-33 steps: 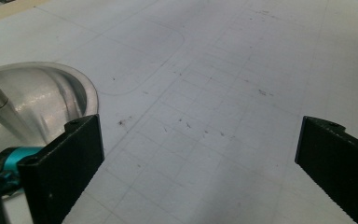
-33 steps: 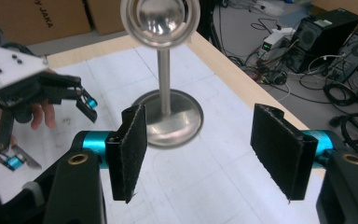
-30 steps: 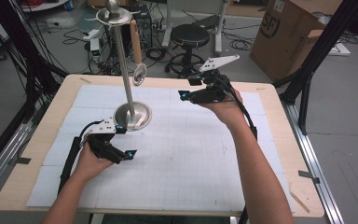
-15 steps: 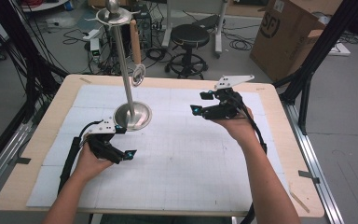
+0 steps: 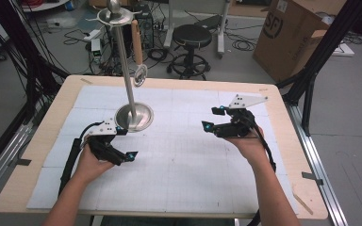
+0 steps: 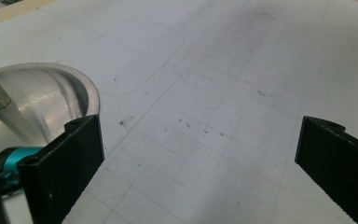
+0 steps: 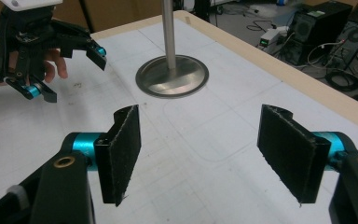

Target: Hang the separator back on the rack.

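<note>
A metal stand has a round base (image 5: 133, 117) on the white grid mat (image 5: 179, 160), and its pole rises to a top disc (image 5: 114, 14). From the disc hangs a wooden-handled utensil (image 5: 137, 37) with a ring end. My left gripper (image 5: 125, 141) rests on the mat just in front of the base (image 6: 42, 100), open (image 6: 200, 172) and holding nothing. To the right of the stand, my right gripper (image 5: 211, 118) hovers low and faces the base (image 7: 172, 74). Its jaws have just been opening and stand open (image 7: 205, 149) with nothing between them.
The mat covers a wooden table (image 5: 283, 117) whose far edge lies just behind the stand. Beyond it are a black stool (image 5: 192, 35), a cardboard box (image 5: 294, 33) and floor cables. Black frame posts (image 5: 311, 70) flank the table. In the right gripper view the left gripper (image 7: 51, 51) appears at top left.
My right gripper has come down and toward the near side, away from the stand's pole, with its jaws spread a little wider. The left gripper has stayed put.
</note>
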The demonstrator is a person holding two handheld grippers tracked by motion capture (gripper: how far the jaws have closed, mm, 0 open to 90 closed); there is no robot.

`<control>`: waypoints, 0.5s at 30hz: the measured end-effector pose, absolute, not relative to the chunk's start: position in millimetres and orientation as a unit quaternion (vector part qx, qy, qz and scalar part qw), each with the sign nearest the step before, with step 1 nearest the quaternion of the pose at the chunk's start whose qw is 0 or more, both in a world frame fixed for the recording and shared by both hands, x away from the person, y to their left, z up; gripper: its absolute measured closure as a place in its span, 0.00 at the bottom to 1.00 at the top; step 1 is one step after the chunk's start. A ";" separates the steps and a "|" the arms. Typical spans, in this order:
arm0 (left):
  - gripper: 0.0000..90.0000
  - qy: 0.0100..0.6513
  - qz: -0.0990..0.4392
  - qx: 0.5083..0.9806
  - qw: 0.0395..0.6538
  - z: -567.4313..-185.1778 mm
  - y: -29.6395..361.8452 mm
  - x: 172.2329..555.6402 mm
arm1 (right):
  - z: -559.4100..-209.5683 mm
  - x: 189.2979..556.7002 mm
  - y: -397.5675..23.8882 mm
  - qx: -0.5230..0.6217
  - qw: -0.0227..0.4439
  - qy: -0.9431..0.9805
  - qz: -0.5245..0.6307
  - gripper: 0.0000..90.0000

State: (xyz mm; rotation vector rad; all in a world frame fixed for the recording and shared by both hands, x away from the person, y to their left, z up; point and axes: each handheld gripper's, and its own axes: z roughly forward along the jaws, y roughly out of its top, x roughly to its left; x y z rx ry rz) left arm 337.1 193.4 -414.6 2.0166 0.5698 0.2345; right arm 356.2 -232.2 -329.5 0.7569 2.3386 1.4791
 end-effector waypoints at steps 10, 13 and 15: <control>0.02 0.236 0.097 0.832 0.492 -414.9 194.2 337.2 | -367.6 343.9 -250.6 0.282 0.129 0.803 0.509 0.29; 0.02 0.236 0.097 0.832 0.492 -415.2 194.2 337.0 | -379.8 340.5 -253.7 0.286 0.124 0.801 0.511 0.27; 0.02 0.235 0.097 0.832 0.492 -415.5 194.3 337.0 | -388.2 338.8 -255.1 0.296 0.116 0.804 0.503 0.24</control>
